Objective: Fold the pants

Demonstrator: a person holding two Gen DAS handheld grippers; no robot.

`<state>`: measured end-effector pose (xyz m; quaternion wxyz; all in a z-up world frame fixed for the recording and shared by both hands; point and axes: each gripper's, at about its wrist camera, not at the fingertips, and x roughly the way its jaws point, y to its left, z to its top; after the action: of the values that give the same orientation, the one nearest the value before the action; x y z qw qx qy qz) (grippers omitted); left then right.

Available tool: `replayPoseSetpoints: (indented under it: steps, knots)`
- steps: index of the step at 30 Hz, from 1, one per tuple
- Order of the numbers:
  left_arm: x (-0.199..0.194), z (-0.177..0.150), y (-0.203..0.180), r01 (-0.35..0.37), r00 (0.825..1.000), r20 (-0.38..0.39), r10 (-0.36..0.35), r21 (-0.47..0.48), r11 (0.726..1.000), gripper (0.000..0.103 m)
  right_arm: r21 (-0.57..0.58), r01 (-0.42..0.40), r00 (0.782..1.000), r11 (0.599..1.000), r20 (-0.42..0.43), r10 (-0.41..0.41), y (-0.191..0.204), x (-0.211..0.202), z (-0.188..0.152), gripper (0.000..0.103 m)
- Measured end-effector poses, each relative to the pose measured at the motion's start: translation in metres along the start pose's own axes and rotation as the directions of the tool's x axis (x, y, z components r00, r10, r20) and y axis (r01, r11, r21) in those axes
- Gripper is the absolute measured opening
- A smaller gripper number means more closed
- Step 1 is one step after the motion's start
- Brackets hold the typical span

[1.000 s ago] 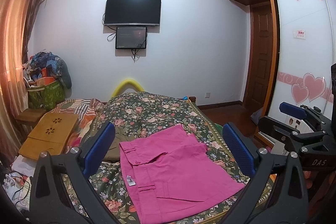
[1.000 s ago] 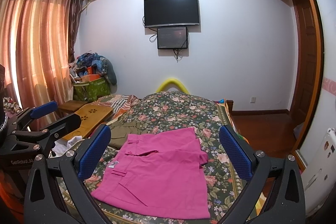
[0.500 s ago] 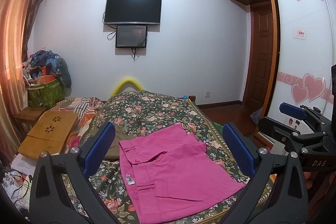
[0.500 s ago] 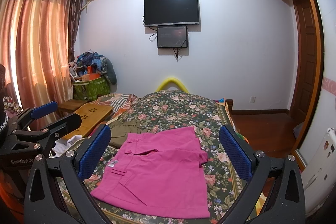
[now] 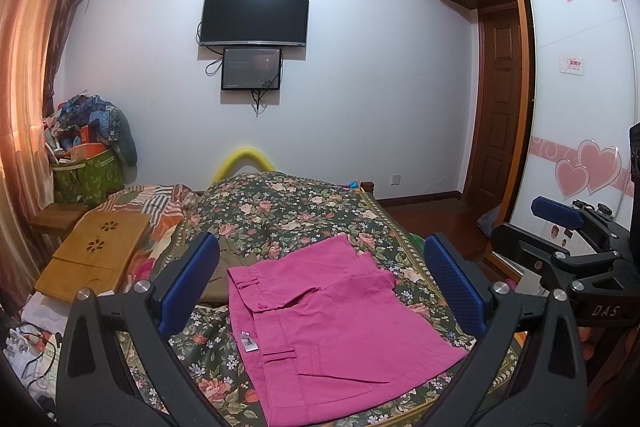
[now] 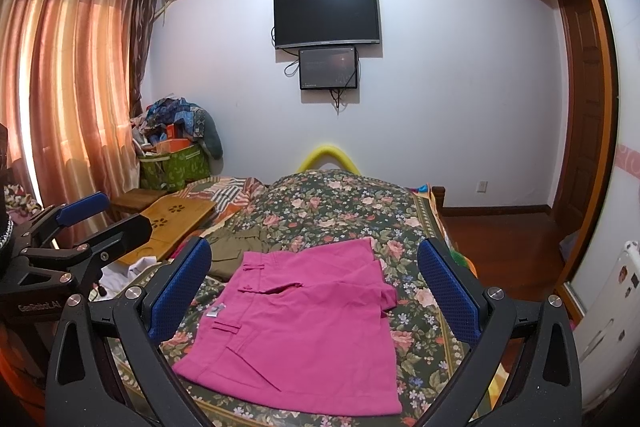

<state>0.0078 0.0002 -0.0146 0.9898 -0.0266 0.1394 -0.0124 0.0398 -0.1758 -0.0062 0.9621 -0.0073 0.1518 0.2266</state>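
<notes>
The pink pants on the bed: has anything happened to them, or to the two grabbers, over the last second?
Nothing visibly changed. The pink pants lie folded on the floral bedspread just as before, untouched. The left gripper and the right gripper both stay wide open above them, holding nothing; the views only drift very slightly.

The right gripper [image 6: 314, 283] hangs above the bed [image 6: 340, 211] with its blue-padded jaws spread wide and nothing between them. Folded pink pants [image 6: 304, 323] lie flat on the floral bedspread, at 6 o'clock in the view. The left gripper [image 6: 86, 219] shows at 9 o'clock, and olive-green clothing [image 6: 234, 245] lies just beyond the pants at 10 o'clock.
</notes>
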Motion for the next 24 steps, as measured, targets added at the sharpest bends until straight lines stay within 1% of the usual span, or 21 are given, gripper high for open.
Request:
replayPoseSetpoints:
  steps: [8, 16, 18, 20, 24]
  knots:
    - [0.0, -0.002, 0.001, -0.005, 1.0, -0.005, 0.005, -0.003, 1.0, 0.103, 0.001, 0.002, 1.0, 1.0, -0.001, -0.002, 0.0, 0.0, 0.0, 0.103]
    - [0.011, -0.002, 0.002, -0.025, 1.0, 0.0, 0.025, 0.006, 1.0, 0.103, 0.001, 0.019, 1.0, 1.0, -0.01, -0.019, -0.003, 0.007, -0.001, 0.103]
    - [0.021, -0.003, 0.006, -0.025, 1.0, -0.015, 0.025, 0.002, 1.0, 0.103, -0.003, 0.02, 1.0, 1.0, -0.014, -0.02, -0.007, 0.012, -0.001, 0.103]
    - [0.034, -0.005, 0.011, -0.028, 0.999, -0.039, 0.028, 0.0, 1.0, 0.103, -0.01, 0.041, 0.999, 0.999, -0.025, -0.041, -0.011, 0.02, -0.002, 0.103]
    - [0.066, -0.011, 0.025, -0.05, 0.993, -0.106, 0.049, -0.006, 0.999, 0.103, -0.014, 0.073, 0.994, 0.997, -0.083, -0.074, -0.026, 0.044, -0.011, 0.103]
